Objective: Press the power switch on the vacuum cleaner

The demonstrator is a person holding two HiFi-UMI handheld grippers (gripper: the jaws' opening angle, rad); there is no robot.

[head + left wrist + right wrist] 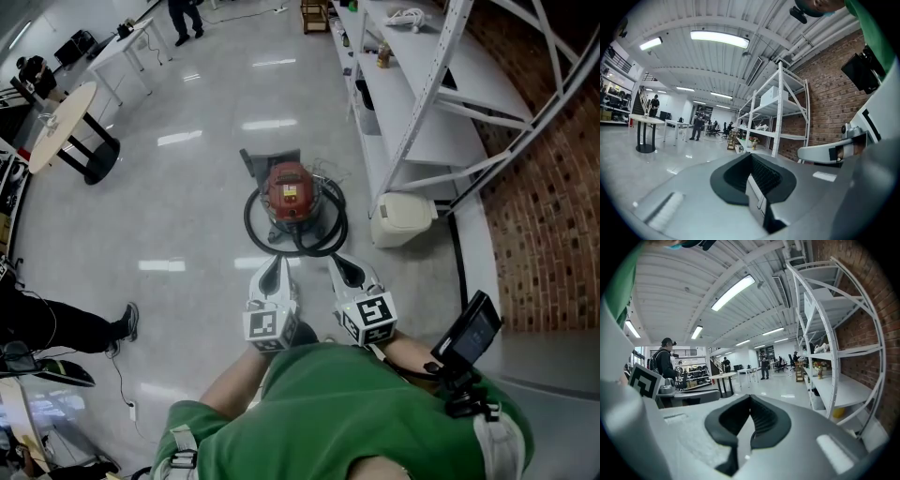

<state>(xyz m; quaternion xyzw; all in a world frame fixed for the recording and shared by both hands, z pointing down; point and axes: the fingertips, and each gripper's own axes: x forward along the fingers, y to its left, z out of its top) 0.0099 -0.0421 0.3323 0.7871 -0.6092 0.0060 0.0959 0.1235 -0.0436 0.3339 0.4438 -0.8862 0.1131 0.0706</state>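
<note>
On the floor (187,178) near the white shelving (412,89), ringed by its hose (323,239): the red vacuum cleaner (289,192), switch probably on top, too small to see. Well apart from it: left gripper (273,267) and right gripper (345,269), fingers (766,176) closed on nothing, ready for pressing, not grasping.

Head view: above the person, facing steeply down at the floor (187,225); left gripper (274,270) and right gripper (345,270) close, vacuum cleaner (289,190) just beyond.
2 gripper views: low, each along its own jaws, facing out across the hall.
Shared by all 3: white shelving (412,112), brick wall (548,216).
</note>
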